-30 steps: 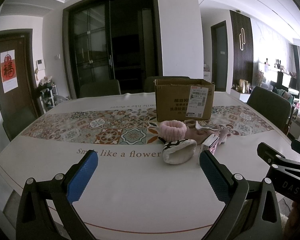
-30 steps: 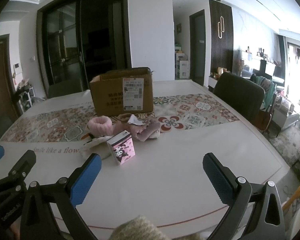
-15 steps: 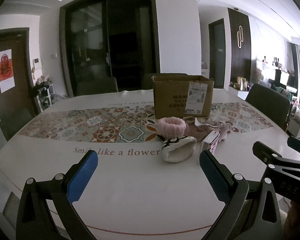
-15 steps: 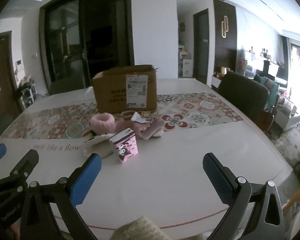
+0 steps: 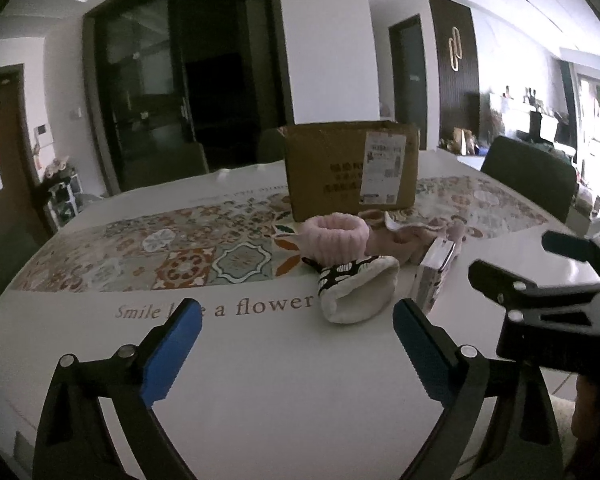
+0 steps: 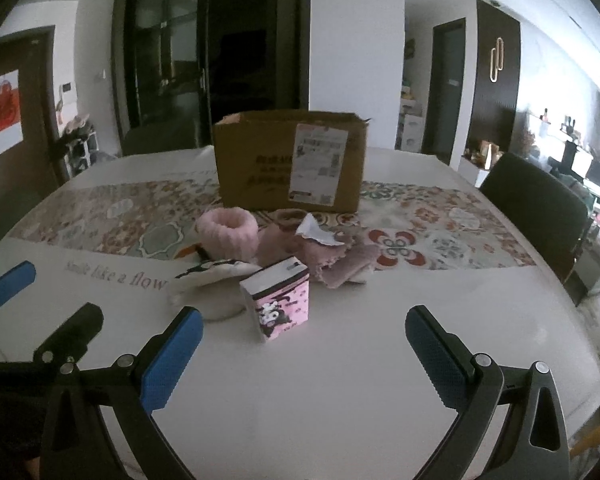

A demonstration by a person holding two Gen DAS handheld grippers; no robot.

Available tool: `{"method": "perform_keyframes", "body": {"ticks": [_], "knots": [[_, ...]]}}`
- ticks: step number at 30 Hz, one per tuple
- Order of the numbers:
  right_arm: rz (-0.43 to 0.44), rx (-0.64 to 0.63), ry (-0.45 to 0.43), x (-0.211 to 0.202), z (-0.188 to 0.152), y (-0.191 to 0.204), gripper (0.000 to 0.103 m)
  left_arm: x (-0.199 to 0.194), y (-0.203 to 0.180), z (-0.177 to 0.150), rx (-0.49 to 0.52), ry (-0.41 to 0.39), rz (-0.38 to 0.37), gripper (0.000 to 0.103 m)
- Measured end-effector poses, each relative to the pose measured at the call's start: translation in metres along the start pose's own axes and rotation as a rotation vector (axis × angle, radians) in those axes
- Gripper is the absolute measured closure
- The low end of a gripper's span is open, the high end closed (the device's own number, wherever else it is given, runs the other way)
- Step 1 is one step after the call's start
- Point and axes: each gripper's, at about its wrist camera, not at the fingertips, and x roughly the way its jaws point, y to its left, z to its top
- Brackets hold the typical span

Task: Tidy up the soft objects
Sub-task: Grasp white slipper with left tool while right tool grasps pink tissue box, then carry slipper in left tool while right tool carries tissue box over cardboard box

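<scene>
The cardboard box (image 6: 288,164) hides its inside; its label (image 6: 319,168) print is unreadable

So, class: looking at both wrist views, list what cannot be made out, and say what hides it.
- Inside of the brown cardboard box: both views look at its near wall, so its contents are hidden.
- Shipping label text: too small and blurred in both views.
- Pink cartoon-printed carton: left view shows only one edge.
- Heap of pink knitted pieces: overlapping, so the count is unclear.
- White fleece pouch with black patterned trim: partly behind the carton in the right view.
</scene>
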Motion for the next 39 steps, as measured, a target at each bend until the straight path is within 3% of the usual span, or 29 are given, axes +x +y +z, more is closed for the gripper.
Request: {"method": "perform_keyframes", "body": {"ticks": [6, 22, 28, 32, 35, 39], "knots": [[0.041, 0.001, 0.041, 0.032, 0.008, 0.000, 0.002, 0.036, -0.004, 0.000, 0.041, 0.058, -0.054, 0.011], [0.155, 0.041, 0.163, 0.095, 0.011, -0.002, 0.022, 0.113, -0.019, 0.008, 0.084, 0.203, -0.145, 0.025], [0.179, 0.062, 0.180, 0.102, 0.010, -0.005, 0.030, 0.130, -0.026, 0.011, 0.068, 0.221, -0.160, 0.042], [0.189, 0.070, 0.186, 0.108, 0.010, -0.008, 0.041, 0.137, -0.026, 0.010, 0.049, 0.244, -0.157, 0.063], [0.179, 0.081, 0.185, 0.109, 0.010, -0.010, 0.042, 0.140, -0.026, 0.009, 0.032, 0.262, -0.142, 0.079], [0.161, 0.078, 0.183, 0.106, 0.009, -0.009, 0.042, 0.136, -0.023, 0.007, -0.020, 0.254, -0.145, 0.086]]}}
